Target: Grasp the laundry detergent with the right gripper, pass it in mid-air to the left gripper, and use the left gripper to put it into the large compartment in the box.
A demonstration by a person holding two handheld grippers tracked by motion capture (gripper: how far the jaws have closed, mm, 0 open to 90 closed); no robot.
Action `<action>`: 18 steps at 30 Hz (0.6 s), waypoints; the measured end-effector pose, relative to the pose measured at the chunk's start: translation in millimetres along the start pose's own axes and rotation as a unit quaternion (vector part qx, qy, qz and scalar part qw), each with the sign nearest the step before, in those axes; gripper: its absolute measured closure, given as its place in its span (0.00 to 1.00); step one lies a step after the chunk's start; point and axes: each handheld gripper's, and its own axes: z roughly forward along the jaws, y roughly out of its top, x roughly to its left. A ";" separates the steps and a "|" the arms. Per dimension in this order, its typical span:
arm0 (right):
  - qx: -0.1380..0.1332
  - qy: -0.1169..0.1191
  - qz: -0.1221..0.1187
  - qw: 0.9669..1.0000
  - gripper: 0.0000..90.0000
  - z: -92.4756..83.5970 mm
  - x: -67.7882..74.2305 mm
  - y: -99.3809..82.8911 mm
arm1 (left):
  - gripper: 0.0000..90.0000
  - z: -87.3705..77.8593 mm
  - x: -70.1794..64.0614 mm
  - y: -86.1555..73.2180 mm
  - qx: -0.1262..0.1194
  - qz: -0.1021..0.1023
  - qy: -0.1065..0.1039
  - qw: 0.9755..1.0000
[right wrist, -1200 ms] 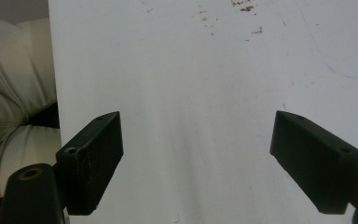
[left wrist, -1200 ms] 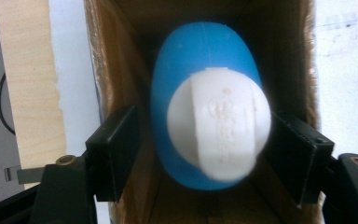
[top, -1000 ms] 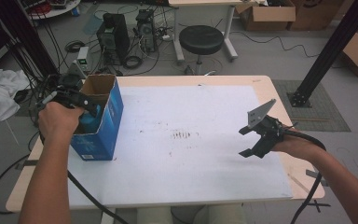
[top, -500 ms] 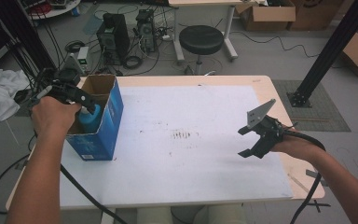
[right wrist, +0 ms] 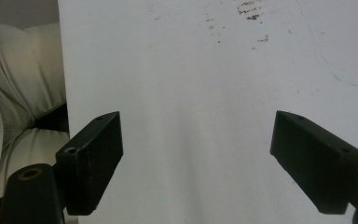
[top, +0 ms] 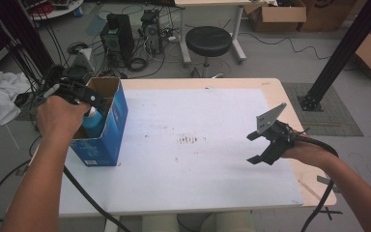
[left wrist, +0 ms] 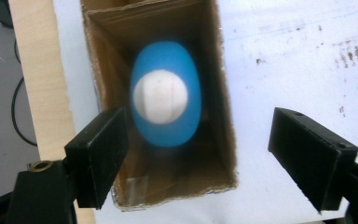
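A blue bottle (left wrist: 165,95) with a white cap stands upright inside an open blue cardboard box (top: 107,133) at the table's left edge. Its cap and shoulder (top: 92,118) peek over the box rim in the high view. My left gripper (left wrist: 214,158) hovers above the box mouth. Its jaws have just been opening and now stand wide apart, clear of the bottle below. Over the right part of the white table top (top: 198,164), my right gripper (top: 257,148) is held open with nothing between its jaws (right wrist: 198,161).
The box's brown inner walls (left wrist: 221,88) closely surround the bottle. Small dark marks (top: 189,140) speckle the table's middle. A black stool (top: 208,41), computer cases and cables stand on the floor beyond the table. A black post base (top: 314,101) sits at the far right.
My left gripper has let go of the bottle, opened wide and risen above the box. The bottle now stands in the box. The right gripper has stayed put.
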 end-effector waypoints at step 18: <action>0.000 -0.004 0.006 1.000 0.19 -4.8 0.4 -1.9 | 0.23 -9.9 -41.5 11.6 -0.012 0.059 -0.018 0.998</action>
